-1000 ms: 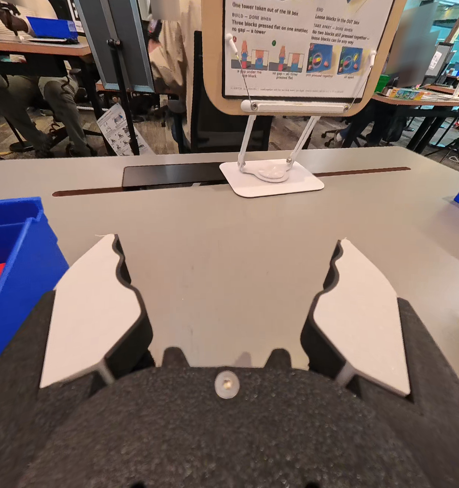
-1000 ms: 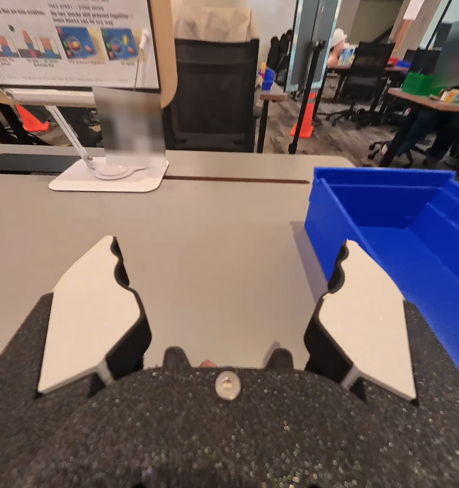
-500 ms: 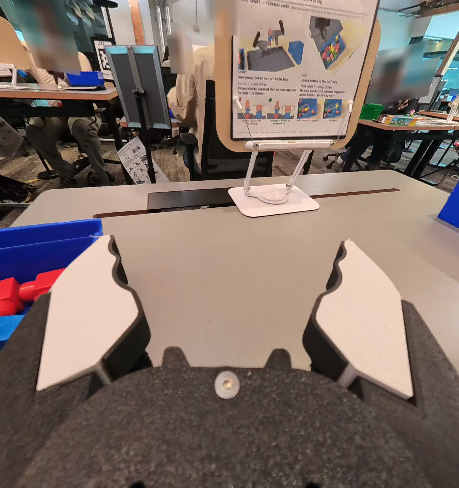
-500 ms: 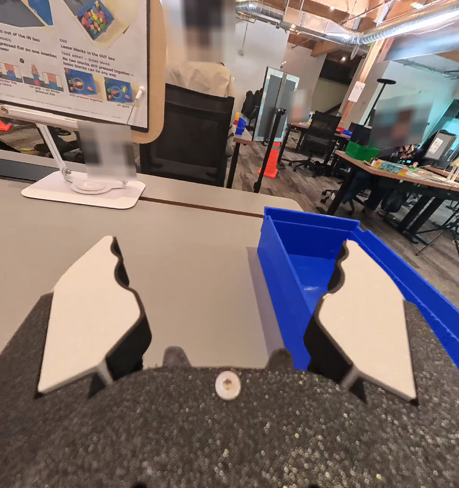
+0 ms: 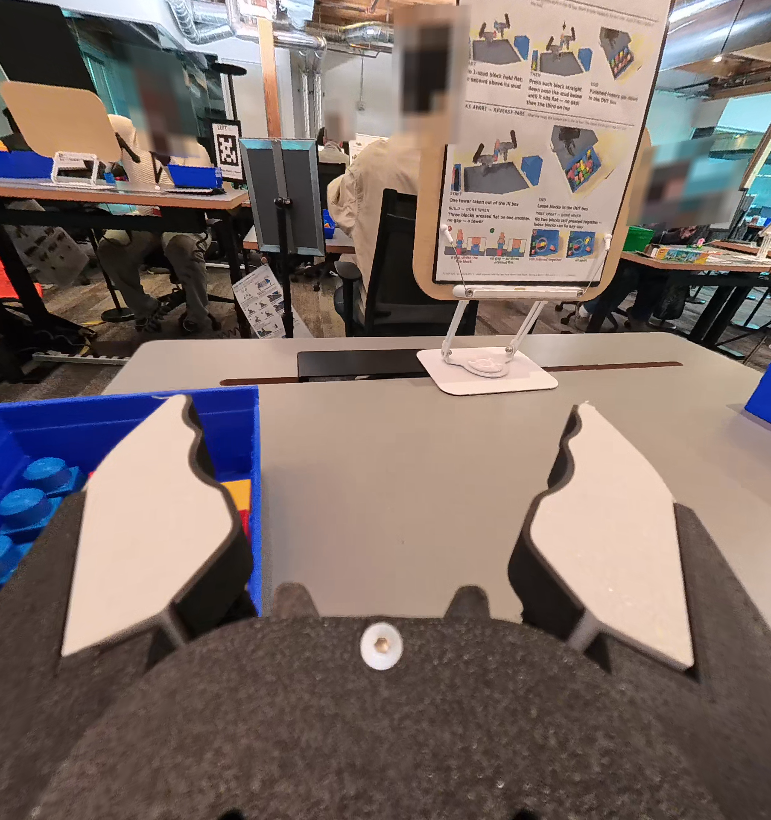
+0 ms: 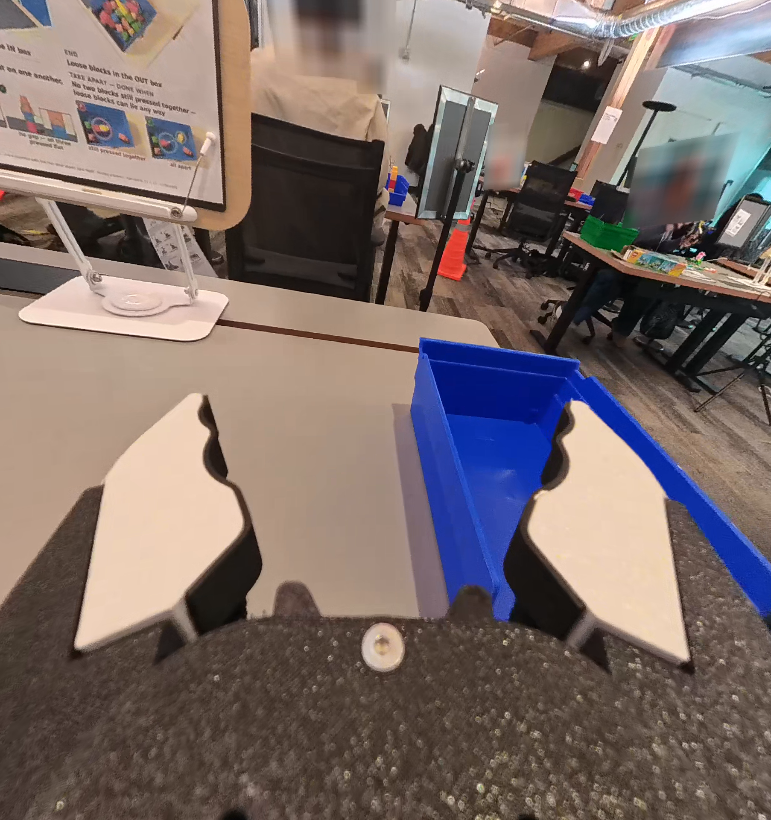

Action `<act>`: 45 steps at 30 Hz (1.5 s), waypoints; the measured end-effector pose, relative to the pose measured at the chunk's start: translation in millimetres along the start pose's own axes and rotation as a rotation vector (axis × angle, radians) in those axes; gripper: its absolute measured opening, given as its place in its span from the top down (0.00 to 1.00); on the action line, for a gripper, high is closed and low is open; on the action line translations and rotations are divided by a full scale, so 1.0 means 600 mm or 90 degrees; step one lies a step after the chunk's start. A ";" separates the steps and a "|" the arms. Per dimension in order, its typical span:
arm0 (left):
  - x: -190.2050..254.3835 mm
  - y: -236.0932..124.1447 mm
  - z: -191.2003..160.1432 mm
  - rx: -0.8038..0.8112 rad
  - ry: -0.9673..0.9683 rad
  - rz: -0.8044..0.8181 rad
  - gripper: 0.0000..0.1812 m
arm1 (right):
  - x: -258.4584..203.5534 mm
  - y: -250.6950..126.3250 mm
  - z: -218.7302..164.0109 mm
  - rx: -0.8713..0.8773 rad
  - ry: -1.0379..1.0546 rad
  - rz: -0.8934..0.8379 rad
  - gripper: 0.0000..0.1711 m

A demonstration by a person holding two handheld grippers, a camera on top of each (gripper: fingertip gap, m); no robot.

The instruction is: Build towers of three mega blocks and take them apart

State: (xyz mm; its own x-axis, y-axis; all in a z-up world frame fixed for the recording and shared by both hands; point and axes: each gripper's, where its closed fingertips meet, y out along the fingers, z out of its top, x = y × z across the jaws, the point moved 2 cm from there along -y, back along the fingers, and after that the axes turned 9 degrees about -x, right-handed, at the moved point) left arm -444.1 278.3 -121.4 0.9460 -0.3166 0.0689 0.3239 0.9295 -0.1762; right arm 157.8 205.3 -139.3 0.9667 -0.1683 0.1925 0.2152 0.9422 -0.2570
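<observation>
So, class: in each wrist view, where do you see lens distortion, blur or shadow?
Left wrist view: fisheye bends the grey tabletop; the blue plastic bin of blocks looks soft. Right wrist view: the empty blue plastic bin casts a shadow strip on its left.

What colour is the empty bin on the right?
Blue; the bin shows best in the right wrist view.

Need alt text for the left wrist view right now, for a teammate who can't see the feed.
The open, empty left gripper hangs over a grey table, its left finger above a blue bin holding blue, red and yellow blocks. An instruction sheet on a white stand stands at the table's far side.
</observation>
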 end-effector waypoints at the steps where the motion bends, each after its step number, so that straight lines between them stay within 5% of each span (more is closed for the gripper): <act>1: -0.001 -0.002 0.003 0.000 0.003 -0.001 0.19 | -0.001 0.000 0.001 0.000 -0.001 0.002 0.19; 32: -0.101 -0.056 0.033 -0.026 0.063 0.071 0.28 | -0.044 0.007 0.010 0.018 0.002 0.067 0.25; 45: -0.219 -0.060 0.028 -0.255 0.138 0.068 0.41 | -0.043 0.000 0.004 0.015 -0.002 0.083 0.28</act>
State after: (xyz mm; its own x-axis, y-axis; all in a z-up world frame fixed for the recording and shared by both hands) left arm -580.5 289.7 -107.8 0.9403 -0.2951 -0.1699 0.1619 0.8263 -0.5394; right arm 132.3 210.5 -141.9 0.9859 -0.0424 0.1621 0.0838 0.9626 -0.2577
